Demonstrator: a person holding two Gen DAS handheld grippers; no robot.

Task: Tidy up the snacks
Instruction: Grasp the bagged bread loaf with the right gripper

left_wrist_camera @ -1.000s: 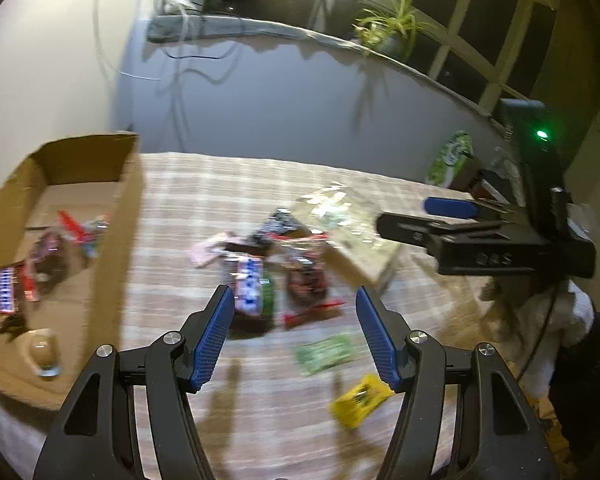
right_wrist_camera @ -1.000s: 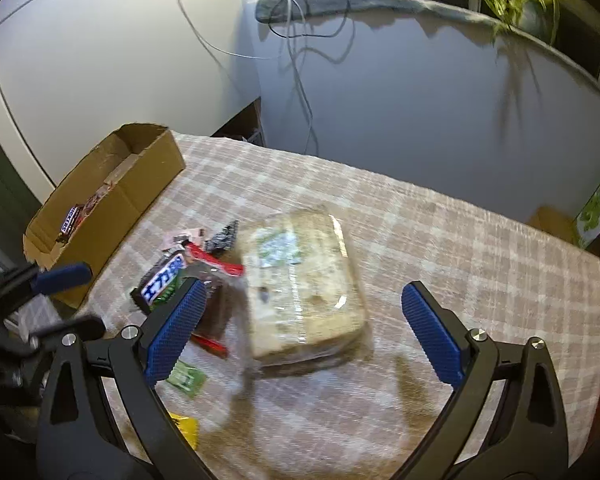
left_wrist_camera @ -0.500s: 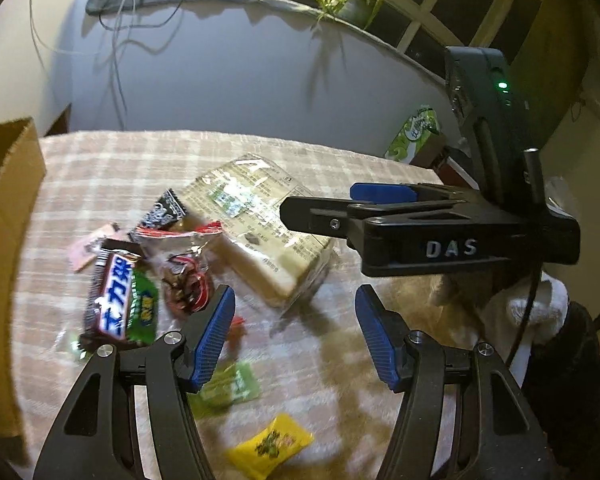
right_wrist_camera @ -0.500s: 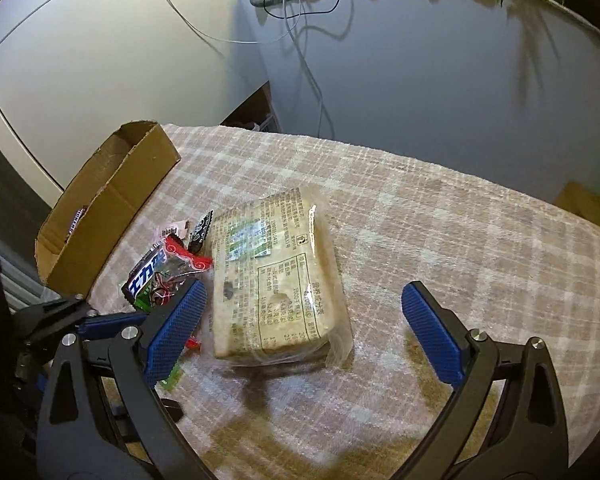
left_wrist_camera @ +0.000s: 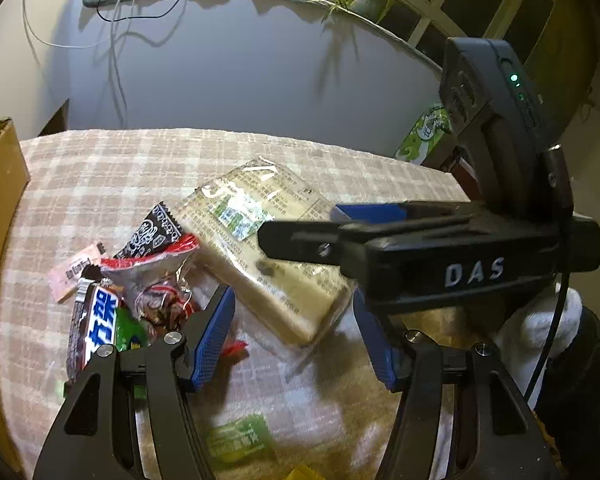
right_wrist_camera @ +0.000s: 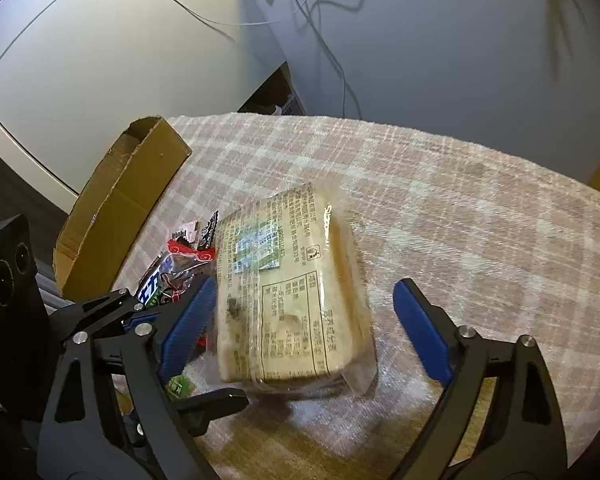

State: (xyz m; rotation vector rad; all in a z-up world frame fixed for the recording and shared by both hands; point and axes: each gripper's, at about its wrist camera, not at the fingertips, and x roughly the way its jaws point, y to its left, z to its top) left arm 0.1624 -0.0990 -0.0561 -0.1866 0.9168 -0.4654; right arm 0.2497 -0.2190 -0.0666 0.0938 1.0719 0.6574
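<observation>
A large clear-wrapped pack of pale bread slices [left_wrist_camera: 268, 248] lies on the checked tablecloth; it also shows in the right wrist view [right_wrist_camera: 292, 300]. My right gripper [right_wrist_camera: 304, 328] is open, its jaws on either side of the pack's near end. My left gripper [left_wrist_camera: 296, 336] is open just short of the pack's near corner. Left of the pack lie small snacks: a black patterned packet [left_wrist_camera: 156, 232], a red-topped clear bag [left_wrist_camera: 160, 276], a Snickers bar [left_wrist_camera: 96, 328] and a green packet [left_wrist_camera: 236, 436]. The cardboard box [right_wrist_camera: 120, 208] stands at the table's left.
The right gripper's body [left_wrist_camera: 460, 248] crosses the left wrist view above the pack. The left gripper's fingers [right_wrist_camera: 172, 324] show beside the snacks in the right wrist view. A green carton [left_wrist_camera: 424, 136] stands past the table's far right edge.
Both grippers have moved in toward the bread pack and lower. The left one swung right, away from the box. The right one now straddles the pack's near end.
</observation>
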